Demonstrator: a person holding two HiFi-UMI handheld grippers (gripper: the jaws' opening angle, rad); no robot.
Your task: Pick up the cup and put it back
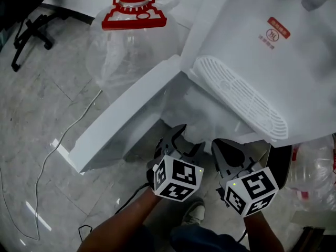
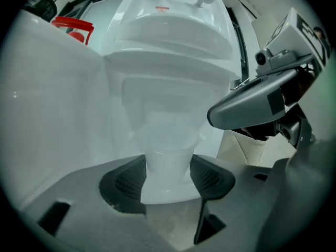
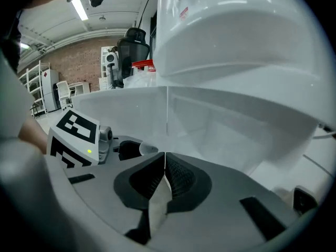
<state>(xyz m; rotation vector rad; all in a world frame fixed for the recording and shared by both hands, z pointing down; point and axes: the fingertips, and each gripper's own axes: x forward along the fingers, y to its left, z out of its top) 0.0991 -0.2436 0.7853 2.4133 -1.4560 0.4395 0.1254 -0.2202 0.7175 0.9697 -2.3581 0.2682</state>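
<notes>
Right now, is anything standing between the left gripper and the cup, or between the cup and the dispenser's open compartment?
Nothing visible. The left gripper is shut on the cup, pads against its sides. The cup faces the open compartment with nothing between them; the right gripper, shut and empty, sits off to its right.

Grey marbled floor [image 1: 47, 114]: white dispenser [image 1: 252, 51] from centre to 2 o'clock, bagged jug [image 1: 128, 30] with red cap at 12, black chair base [image 1: 31, 33] at 10, white cable [image 1: 58, 146] trailing at 8, a shoe [image 1: 193, 212] at 6, another bagged jug [image 1: 315, 167] at 4
</notes>
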